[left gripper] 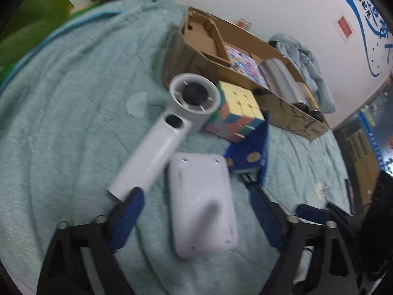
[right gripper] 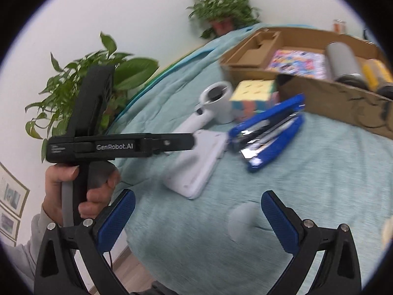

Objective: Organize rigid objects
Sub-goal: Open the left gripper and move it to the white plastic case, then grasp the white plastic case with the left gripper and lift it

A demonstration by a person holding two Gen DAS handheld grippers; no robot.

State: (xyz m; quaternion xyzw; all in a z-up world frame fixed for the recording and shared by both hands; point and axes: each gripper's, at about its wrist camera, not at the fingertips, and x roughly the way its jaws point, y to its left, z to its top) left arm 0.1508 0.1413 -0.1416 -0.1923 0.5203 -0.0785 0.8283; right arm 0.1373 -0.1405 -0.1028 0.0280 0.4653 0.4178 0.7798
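The white box lies on the blanket between the wide-apart fingers of the left gripper, not squeezed. The right gripper is open too, holding nothing.

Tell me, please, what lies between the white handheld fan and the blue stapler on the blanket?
A flat white rounded box lies between the fan and the stapler, seen best from the right wrist. Behind it stands a puzzle cube.

Probably an office: wall slogan, potted plants.
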